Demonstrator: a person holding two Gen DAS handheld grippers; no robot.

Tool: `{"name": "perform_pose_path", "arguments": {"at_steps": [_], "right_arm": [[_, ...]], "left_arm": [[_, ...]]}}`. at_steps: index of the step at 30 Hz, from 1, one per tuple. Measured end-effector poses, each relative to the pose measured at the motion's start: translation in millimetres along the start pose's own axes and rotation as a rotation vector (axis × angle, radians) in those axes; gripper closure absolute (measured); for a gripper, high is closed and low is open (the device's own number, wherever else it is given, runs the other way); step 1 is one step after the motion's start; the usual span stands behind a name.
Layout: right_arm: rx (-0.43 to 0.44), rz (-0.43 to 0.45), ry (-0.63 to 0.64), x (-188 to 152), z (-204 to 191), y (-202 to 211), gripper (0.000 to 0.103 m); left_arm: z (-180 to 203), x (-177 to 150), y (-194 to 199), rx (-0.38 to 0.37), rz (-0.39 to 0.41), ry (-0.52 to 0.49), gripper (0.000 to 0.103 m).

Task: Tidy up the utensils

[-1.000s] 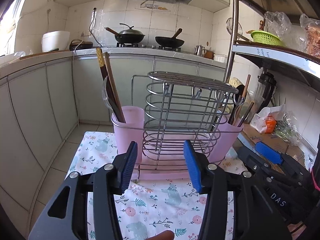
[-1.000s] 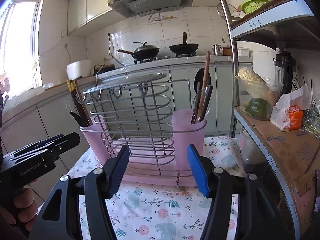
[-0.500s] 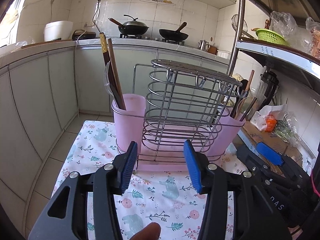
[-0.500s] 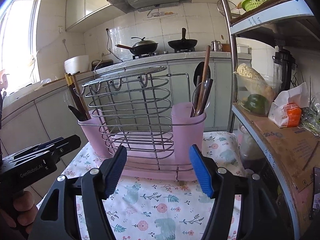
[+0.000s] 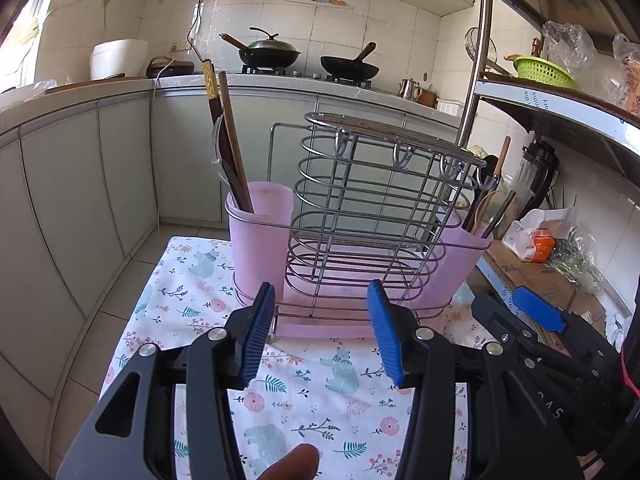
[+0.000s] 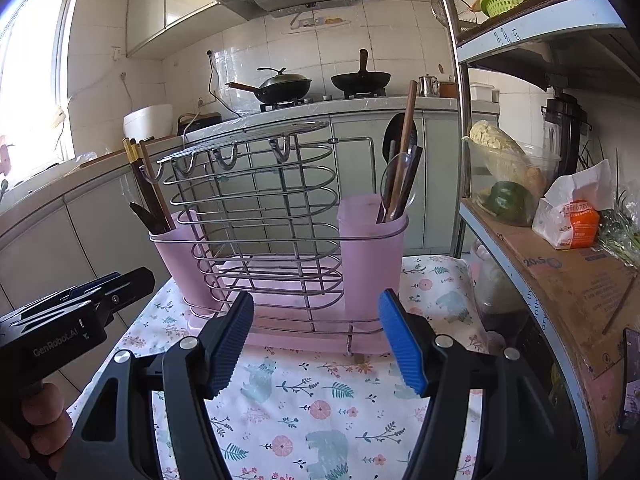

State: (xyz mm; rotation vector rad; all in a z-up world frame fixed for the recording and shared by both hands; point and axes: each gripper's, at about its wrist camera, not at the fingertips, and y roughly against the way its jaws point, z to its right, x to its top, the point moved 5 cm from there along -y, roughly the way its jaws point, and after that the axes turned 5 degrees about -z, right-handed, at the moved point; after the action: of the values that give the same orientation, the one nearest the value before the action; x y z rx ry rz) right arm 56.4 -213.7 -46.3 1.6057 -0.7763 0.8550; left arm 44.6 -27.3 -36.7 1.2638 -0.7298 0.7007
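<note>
A wire utensil rack [image 5: 372, 208] [image 6: 256, 204] with a pink tray and two pink cups stands on a floral cloth. The left pink cup [image 5: 262, 236] [image 6: 180, 256] holds chopsticks [image 5: 226, 136] and a dark utensil. The right pink cup [image 5: 460, 264] [image 6: 370, 256] holds a spoon, a ladle and chopsticks [image 6: 400, 168]. My left gripper [image 5: 322, 336] is open and empty, just in front of the rack. My right gripper [image 6: 316, 344] is open and empty, also in front of the rack. The left gripper also shows in the right wrist view [image 6: 76, 312].
The floral cloth [image 6: 304, 412] covers a small table. A metal shelf unit [image 6: 560, 248] with a cardboard box, food bags and a blender stands close on the right. Kitchen cabinets and a stove with woks [image 5: 272, 54] lie behind.
Both grippers have pulled back slightly and tilted, so the rack sits a little farther and higher in view. Both stay open and empty.
</note>
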Motion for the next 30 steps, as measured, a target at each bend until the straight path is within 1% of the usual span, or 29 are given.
{"name": "perform_pose_path", "arguments": {"at_steps": [30], "right_arm": [[0.006,-0.022,0.0,-5.0,-0.1,-6.0,0.039]], "left_arm": [[-0.2,-6.0,-3.8,-0.003,-0.009,-0.002,0.054]]}}
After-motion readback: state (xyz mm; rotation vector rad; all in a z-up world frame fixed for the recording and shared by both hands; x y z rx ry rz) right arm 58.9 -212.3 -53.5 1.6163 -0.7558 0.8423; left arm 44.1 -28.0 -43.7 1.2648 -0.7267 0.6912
